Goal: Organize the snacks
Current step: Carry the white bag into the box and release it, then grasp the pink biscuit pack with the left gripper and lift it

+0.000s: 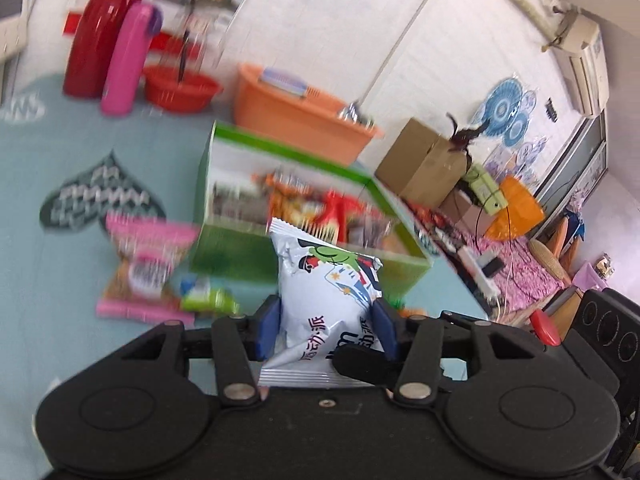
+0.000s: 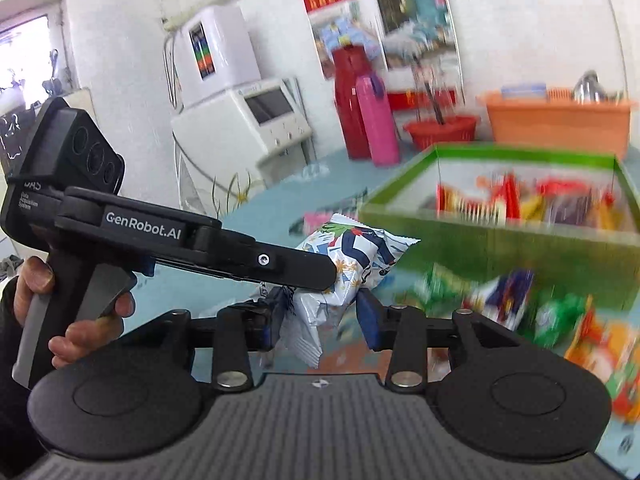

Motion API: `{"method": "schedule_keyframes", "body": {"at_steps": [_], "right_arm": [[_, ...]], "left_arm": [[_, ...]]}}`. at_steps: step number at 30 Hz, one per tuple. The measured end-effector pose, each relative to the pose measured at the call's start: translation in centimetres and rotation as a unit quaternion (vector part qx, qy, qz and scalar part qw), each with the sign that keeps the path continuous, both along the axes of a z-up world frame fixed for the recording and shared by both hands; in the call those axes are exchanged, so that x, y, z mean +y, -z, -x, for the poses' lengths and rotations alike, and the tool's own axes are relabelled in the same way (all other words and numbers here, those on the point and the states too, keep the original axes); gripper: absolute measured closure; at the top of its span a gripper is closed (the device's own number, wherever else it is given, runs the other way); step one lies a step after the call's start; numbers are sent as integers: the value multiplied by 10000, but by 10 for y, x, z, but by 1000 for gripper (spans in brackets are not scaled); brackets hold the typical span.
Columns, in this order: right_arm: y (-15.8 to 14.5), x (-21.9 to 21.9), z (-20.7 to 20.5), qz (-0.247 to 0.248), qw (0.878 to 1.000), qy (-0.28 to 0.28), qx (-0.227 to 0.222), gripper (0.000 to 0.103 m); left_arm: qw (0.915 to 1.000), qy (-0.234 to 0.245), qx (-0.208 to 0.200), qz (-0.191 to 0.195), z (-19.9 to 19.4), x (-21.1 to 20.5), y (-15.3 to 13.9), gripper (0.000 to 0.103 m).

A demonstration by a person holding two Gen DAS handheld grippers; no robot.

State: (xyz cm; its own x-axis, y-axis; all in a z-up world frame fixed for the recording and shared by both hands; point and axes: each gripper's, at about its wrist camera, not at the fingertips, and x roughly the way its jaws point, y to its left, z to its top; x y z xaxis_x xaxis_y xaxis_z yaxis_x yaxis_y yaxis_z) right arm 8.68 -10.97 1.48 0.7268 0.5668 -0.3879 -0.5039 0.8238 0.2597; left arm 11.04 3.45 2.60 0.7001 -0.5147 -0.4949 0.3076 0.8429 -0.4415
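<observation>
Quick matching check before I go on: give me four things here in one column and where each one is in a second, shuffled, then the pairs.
1 white snack packet
2 pink flask
3 orange basin
4 pink-edged packet

A behind the green box
B on the blue cloth, left of the green box
C gripped in the left tongs
D beside the red bottle

Pairs: 1-C, 2-D, 3-A, 4-B

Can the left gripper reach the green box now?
Probably yes: the open box sits just past the left gripper and its packet, nothing between, though the right gripper also grips that packet.
</observation>
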Motion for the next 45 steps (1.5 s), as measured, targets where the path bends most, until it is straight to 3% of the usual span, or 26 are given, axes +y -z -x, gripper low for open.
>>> {"method": "schedule_keyframes", "body": {"at_steps": [9, 17, 25, 28, 29, 30, 31, 36, 41, 45], "right_arm": [[-30, -11, -63, 218, 9966, 326, -728, 36], [-9, -25, -125, 116, 9978, 576, -303, 36], [10, -23, -154, 261, 9976, 643, -14, 37], [13, -20, -157, 468, 9966, 677, -47, 35], [13, -19, -156, 539, 9962, 683, -93, 28], [13, -17, -153, 662, 9955, 668, -146, 7], [12, -15, -149, 815, 9941, 664, -267, 0], [-5, -8, -117, 1390, 9835, 752, -887, 0], [-22, -18, -72, 985, 9852, 751, -1184, 0], [-18, -18, -43, 849, 9878, 613, -1151, 0]], "left_arm": [[9991, -83, -361, 190, -74, -8, -26, 38], [9998, -40, 61, 195, -147, -7, -3, 37], [9995, -105, 282, -7, -177, -7, 15, 36], [9994, -125, 310, -109, -178, -6, 19, 0], [9994, -139, 316, -60, -176, -5, 19, 0], [9994, -166, 316, 13, -173, -3, 19, 0], [9994, -178, 289, 114, -169, 0, 17, 0], [9997, -161, 120, 101, -141, 10, -5, 0], [9993, -365, -127, -4, -93, 23, -21, 0], [9964, -730, -244, -346, -61, 32, -12, 0]]}}
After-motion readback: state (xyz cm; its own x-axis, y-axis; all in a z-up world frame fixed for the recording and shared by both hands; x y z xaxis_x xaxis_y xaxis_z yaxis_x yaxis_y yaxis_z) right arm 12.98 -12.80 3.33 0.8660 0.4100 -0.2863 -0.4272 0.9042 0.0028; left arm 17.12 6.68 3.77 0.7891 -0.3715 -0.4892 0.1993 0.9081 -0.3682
